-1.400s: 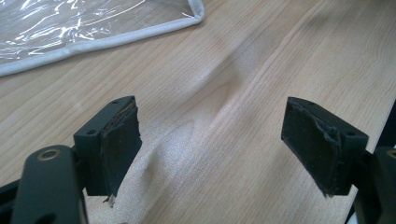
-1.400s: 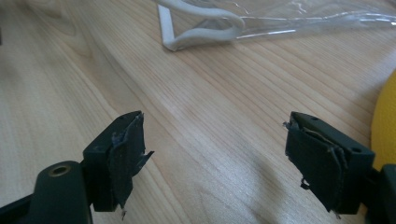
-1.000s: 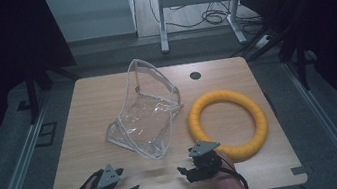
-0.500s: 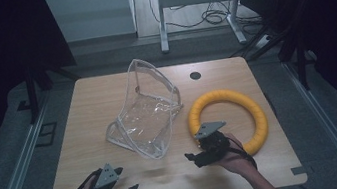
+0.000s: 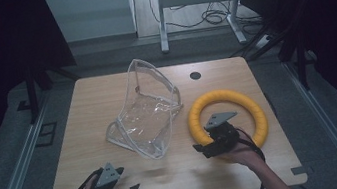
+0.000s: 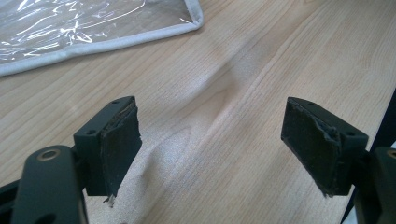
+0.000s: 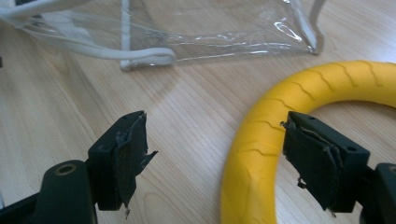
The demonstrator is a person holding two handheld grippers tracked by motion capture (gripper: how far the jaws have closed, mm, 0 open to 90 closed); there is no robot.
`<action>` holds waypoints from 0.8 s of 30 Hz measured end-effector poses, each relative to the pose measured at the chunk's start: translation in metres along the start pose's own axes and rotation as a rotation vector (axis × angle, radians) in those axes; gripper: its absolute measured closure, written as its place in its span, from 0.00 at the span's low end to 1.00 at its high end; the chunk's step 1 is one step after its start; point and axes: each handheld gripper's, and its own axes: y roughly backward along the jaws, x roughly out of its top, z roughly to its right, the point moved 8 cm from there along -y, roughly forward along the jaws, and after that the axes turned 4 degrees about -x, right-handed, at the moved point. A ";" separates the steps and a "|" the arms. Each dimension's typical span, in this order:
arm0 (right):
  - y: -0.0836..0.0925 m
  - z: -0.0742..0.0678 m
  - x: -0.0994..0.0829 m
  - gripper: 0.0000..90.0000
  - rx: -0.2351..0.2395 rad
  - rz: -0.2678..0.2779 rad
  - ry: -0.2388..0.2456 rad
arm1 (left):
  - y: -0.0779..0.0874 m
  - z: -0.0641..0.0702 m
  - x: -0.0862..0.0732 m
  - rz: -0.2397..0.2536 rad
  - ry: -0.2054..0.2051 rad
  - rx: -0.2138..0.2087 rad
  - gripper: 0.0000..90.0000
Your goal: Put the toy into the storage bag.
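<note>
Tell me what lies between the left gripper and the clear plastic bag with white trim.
Nothing but bare light wooden tabletop. The left gripper view shows it: the open left gripper faces the clear plastic bag with white trim across uncovered wood.

Bare table (image 5: 93,111) lies open along the left side and before the left gripper (image 6: 212,144). The clear bag (image 5: 146,110) blocks the centre. The yellow ring (image 5: 228,116) crowds the right gripper (image 7: 212,149), its near arc between the spread jaws.
</note>
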 end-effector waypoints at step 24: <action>0.009 0.023 -0.013 0.26 -0.022 -0.140 0.021 | -0.003 0.001 -0.001 -0.004 0.008 -0.006 0.22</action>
